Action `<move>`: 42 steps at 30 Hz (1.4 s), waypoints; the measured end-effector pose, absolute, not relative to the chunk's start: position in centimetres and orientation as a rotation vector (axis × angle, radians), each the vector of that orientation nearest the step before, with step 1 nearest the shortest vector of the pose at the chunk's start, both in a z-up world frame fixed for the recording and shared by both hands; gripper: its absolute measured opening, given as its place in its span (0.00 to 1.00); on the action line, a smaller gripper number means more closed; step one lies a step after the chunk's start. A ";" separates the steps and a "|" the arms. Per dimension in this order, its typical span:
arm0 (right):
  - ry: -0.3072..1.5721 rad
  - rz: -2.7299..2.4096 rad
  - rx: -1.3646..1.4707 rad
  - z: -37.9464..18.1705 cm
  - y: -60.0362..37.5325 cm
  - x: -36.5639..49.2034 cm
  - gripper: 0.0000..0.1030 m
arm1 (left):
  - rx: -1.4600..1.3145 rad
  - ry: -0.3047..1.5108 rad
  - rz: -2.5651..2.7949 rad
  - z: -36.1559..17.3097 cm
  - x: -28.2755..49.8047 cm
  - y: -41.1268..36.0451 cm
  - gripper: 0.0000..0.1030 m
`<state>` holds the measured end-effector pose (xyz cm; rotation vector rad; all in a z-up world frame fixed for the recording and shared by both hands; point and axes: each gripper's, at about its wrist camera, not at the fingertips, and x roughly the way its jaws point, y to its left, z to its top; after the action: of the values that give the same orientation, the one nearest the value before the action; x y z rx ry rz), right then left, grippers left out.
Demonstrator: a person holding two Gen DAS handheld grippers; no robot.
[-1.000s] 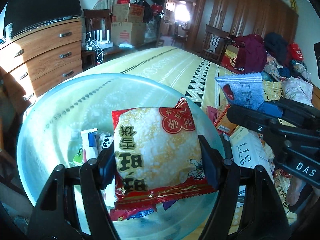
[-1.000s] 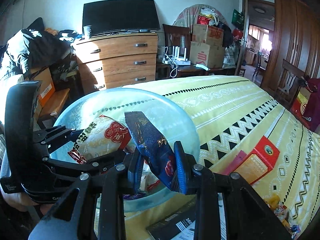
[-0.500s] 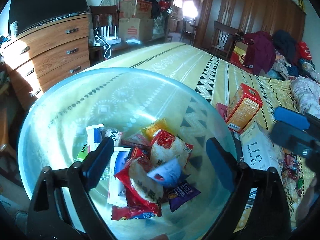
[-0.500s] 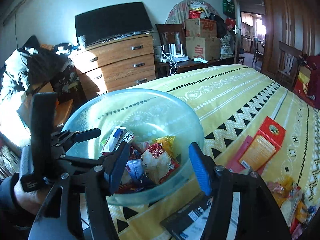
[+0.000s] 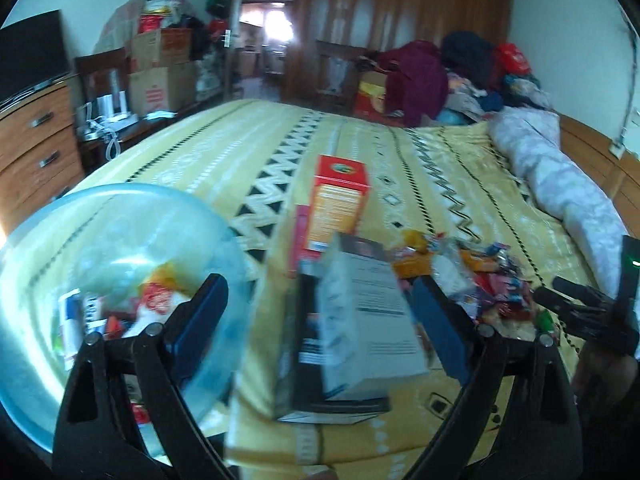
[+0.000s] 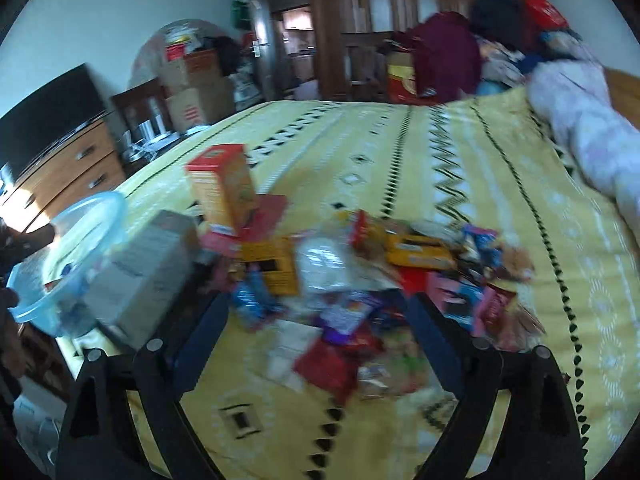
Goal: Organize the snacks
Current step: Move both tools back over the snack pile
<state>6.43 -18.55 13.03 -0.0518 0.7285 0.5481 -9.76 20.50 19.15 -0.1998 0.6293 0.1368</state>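
Observation:
A clear blue plastic bowl (image 5: pixel 120 216) holding several snack packets sits at the bed's left edge; it also shows in the right wrist view (image 6: pixel 84 232). My left gripper (image 5: pixel 320 320) is open and empty, above a grey-white box (image 5: pixel 364 320). My right gripper (image 6: pixel 320 328) is open and empty, over a heap of loose snack packets (image 6: pixel 380 276) on the yellow bedspread. The heap also shows in the left wrist view (image 5: pixel 480 280). The right gripper's body (image 5: pixel 592 312) shows at the far right of the left wrist view.
An orange-red box (image 5: pixel 340 208) lies on the bed beyond the grey box; it also shows in the right wrist view (image 6: pixel 224 188). A rolled pale quilt (image 6: pixel 588 136) lies at the right. A wooden dresser (image 5: pixel 28 140) stands left of the bed.
Both grippers let go of their packets into the bowl and opened. Both then swung right, away from the bowl, toward the boxes and the snack heap.

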 end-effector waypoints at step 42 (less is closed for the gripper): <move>0.828 1.013 -0.233 7.8 -18.5 4.9 0.75 | -0.232 0.710 -0.045 18.3 -9.4 14.6 0.91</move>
<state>4.90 -18.48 7.82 -0.2331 0.8277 1.0128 -9.37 14.63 18.27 -0.2324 0.7103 -0.0448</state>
